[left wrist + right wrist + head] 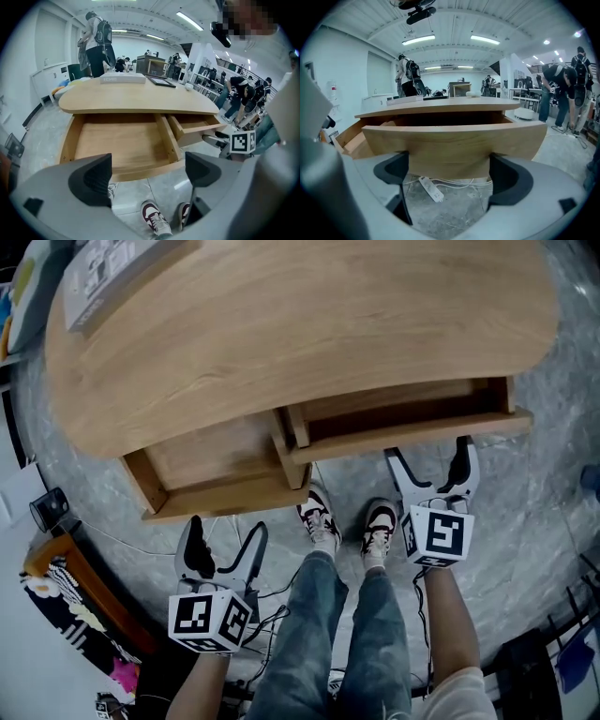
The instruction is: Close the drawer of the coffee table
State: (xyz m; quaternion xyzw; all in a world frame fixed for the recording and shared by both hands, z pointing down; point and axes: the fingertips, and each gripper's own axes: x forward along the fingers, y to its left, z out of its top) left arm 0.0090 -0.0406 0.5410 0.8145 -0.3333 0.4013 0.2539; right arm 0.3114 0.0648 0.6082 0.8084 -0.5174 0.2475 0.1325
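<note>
The wooden coffee table (281, 324) has two drawers pulled out on my side. Its left drawer (211, 470) stands far out and looks empty (122, 140). The right drawer (403, 418) is out a shorter way. My right gripper (427, 451) is open, its fingertips just short of that drawer's front panel (454, 145), which fills the right gripper view between the two pads (391, 169). My left gripper (228, 526) is open too and hangs a little back from the left drawer's front edge (140, 169), holding nothing.
The person's two shoes (319, 517) stand on the grey floor between the grippers. A white power strip (430, 187) and cables lie under the table. A flat box (103, 273) rests on the tabletop's far left. Several people stand in the room behind.
</note>
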